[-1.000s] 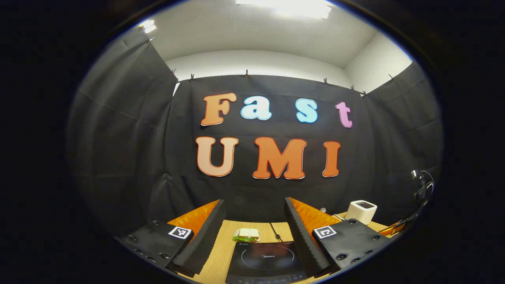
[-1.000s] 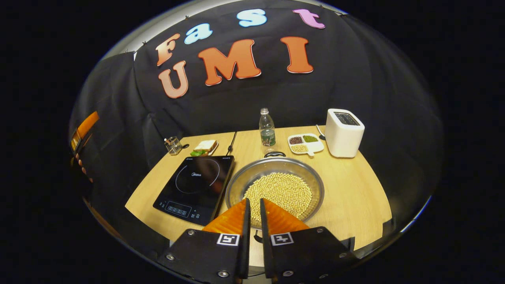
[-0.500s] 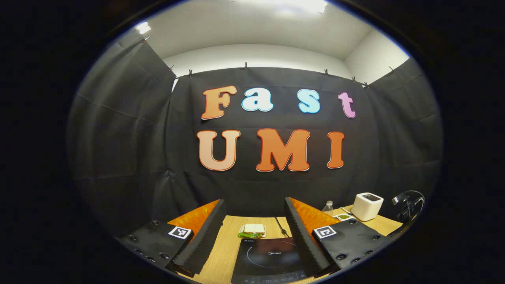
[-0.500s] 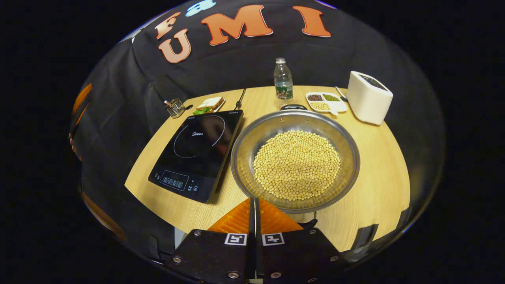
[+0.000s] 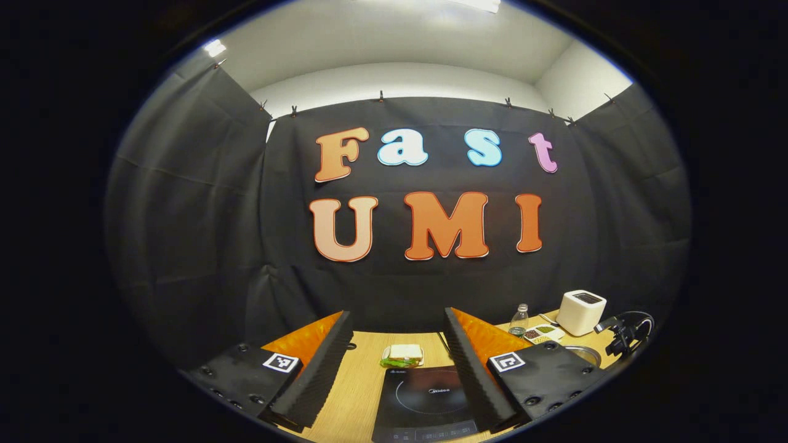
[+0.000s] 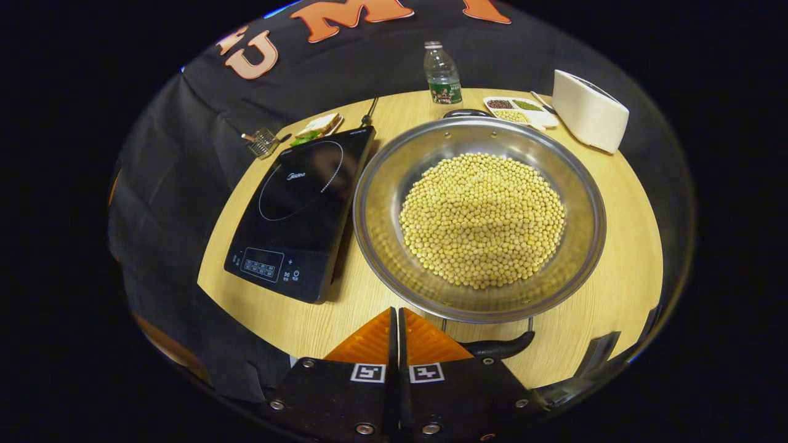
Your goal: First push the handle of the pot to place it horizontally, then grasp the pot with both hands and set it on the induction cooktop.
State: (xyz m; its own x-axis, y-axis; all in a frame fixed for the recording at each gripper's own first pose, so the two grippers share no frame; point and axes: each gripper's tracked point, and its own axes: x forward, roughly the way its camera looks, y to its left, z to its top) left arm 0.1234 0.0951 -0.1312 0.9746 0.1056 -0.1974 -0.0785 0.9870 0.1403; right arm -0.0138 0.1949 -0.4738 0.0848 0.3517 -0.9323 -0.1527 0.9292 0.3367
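Right gripper view: the right gripper point(image 6: 398, 317), fingers now together, has come down to the near handle point(image 6: 498, 347) of the pot point(image 6: 480, 215), beside the cooktop point(image 6: 301, 203) on the table point(image 6: 622, 203). The push looks imminent. The left gripper point(image 5: 397, 341) waits apart.

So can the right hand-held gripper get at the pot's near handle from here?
Probably yes: the right hand-held gripper, fingers closed, sits just beside the black near handle, with nothing between them.

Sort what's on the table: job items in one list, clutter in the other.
Job: pot of beans, its near handle, induction cooktop, right gripper, left gripper.
Clutter: water bottle, toaster, divided dish, sandwich.
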